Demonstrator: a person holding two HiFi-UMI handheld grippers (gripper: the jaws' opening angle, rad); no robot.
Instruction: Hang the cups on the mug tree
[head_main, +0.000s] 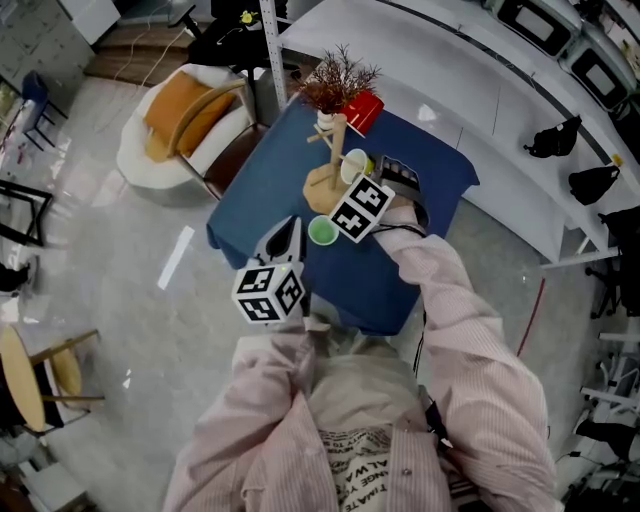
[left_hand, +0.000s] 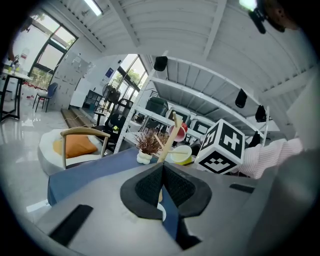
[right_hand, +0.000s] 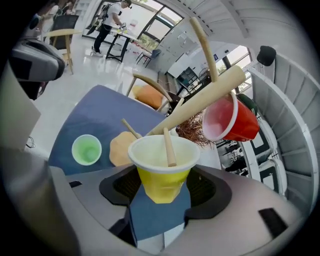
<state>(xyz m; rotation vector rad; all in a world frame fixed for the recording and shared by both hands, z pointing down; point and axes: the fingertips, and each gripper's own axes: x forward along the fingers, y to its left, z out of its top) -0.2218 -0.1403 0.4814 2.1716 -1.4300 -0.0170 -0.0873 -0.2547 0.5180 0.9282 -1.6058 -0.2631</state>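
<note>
1. Head view: the mug tree stands on the blue tabletop. The right tongs are up against it, with the yellow cup touching the trunk's right side. The red cup hangs on the far side. The green cup sits upright just near of the tree's base, between the tree and the left tongs, which are the nearer pair to it.
2. Left gripper view: the left tongs are pressed fully together with nothing in them, aimed towards the tree. The green cup can't be made out here.
3. Right gripper view: the right tongs are spread wide and clamped on the yellow cup's lower body, mouth facing the tree. A peg reaches into the mouth and ends near the near rim. The cup likely needs seating further on before it is let go.
</note>
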